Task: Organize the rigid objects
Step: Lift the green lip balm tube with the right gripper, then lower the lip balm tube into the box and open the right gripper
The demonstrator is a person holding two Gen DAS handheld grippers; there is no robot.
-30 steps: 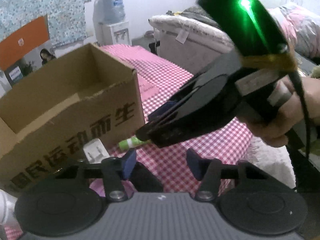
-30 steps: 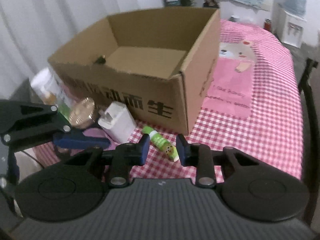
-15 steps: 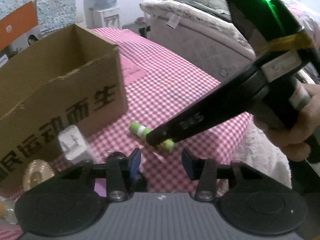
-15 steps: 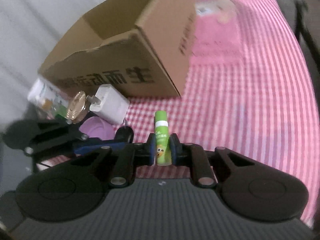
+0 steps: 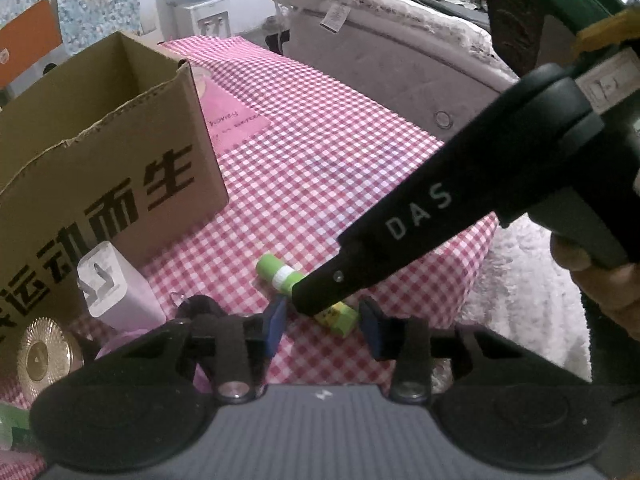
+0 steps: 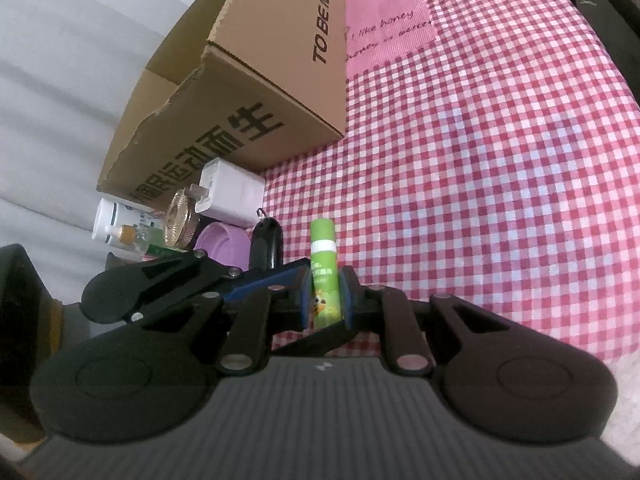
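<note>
A green glue stick [image 6: 322, 248] lies on the pink checked tablecloth [image 6: 480, 160], and my right gripper [image 6: 326, 300] is shut on its lower half. In the left wrist view the right gripper [image 5: 320, 300] reaches in from the right and covers the middle of the glue stick [image 5: 276, 270]. My left gripper [image 5: 322, 326] hangs just in front of it. Its jaws are closing with a gap still between the pads, which press on nothing. An open cardboard box [image 5: 100, 160] stands at the left, seen from the other side as the box [image 6: 240, 92].
Beside the box lie a white charger plug [image 6: 228, 192], a gold disc [image 6: 178, 216], a purple lid [image 6: 222, 244], a black key fob [image 6: 266, 240] and a white bottle [image 6: 116, 220]. A grey upholstered bed [image 5: 380, 60] borders the table's far side. A hand [image 5: 600, 276] holds the right gripper.
The right gripper rolled, came down over the glue stick and shut on it. The left gripper sank toward the table and its jaws narrowed.
</note>
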